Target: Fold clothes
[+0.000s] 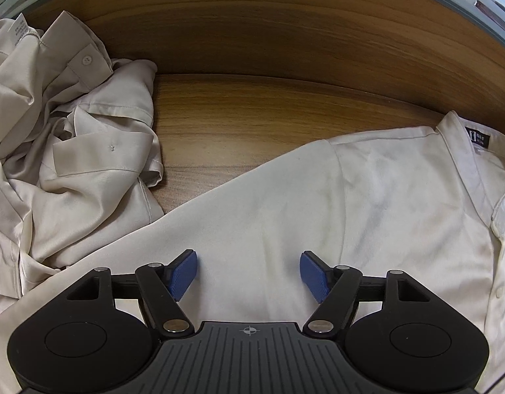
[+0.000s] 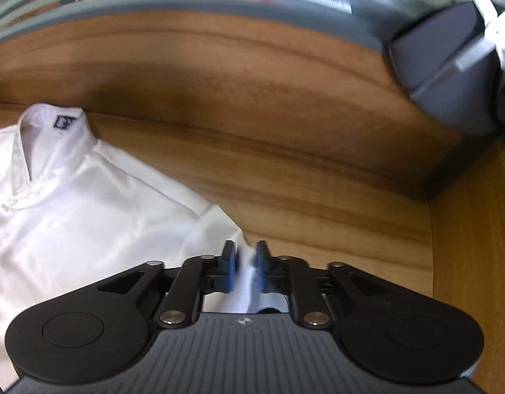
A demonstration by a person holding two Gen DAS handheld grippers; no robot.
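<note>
A white button shirt (image 1: pixel 367 197) lies flat on the wooden table, collar and dark label at the far right of the left wrist view. My left gripper (image 1: pixel 248 274) hovers open over its sleeve and shoulder area, blue pads wide apart with nothing between them. In the right wrist view the same white shirt (image 2: pixel 88 216) spreads to the left, collar at the upper left. My right gripper (image 2: pixel 245 271) is shut on a fold of the shirt's sleeve edge, white cloth pinched between the blue pads.
A crumpled beige shirt (image 1: pixel 71 151) is heaped at the left of the table. Bare wooden table (image 1: pixel 268 131) lies beyond both shirts, backed by a raised wooden ledge. A grey box-like object (image 2: pixel 449 75) stands at the far right.
</note>
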